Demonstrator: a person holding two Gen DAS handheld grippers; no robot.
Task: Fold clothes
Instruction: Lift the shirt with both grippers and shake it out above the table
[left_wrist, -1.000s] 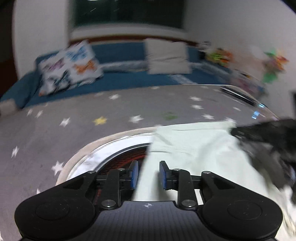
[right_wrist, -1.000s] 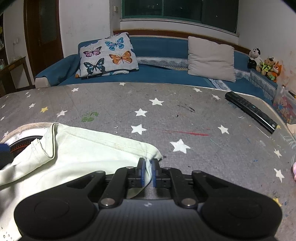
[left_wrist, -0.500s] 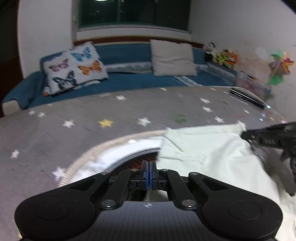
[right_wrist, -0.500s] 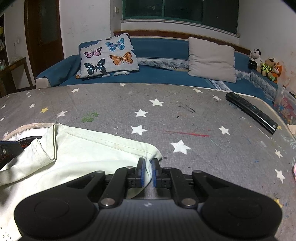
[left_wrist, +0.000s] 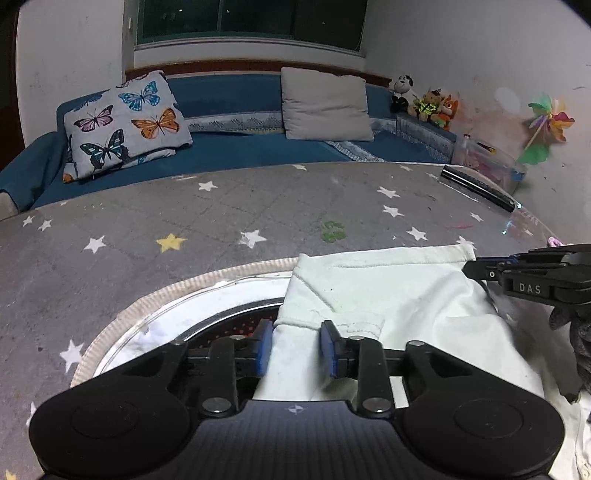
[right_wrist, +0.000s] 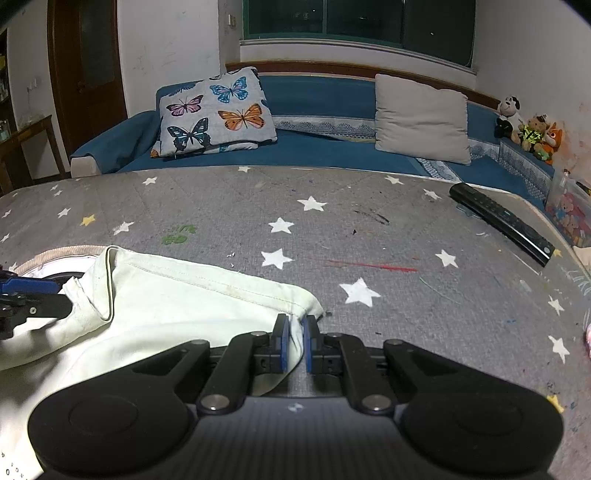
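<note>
A pale cream garment (left_wrist: 399, 295) lies on the grey star-patterned table, its far hem folded over. My left gripper (left_wrist: 295, 347) is open, its blue pads straddling the garment's left corner hem. My right gripper (right_wrist: 294, 343) is shut on the garment's (right_wrist: 177, 310) right corner near the front of the table. The right gripper also shows at the right edge of the left wrist view (left_wrist: 532, 277), and the left gripper shows at the left edge of the right wrist view (right_wrist: 26, 299).
A round mat with a woven rim (left_wrist: 155, 302) lies under the garment's left side. A black remote (right_wrist: 502, 221) lies at the table's far right. A blue sofa (right_wrist: 325, 107) with pillows runs behind the table. Soft toys (right_wrist: 532, 129) sit at the right.
My left gripper was shut half a second ago and has opened, now straddling the garment's left corner. The right gripper has kept its hold and barely moved.
</note>
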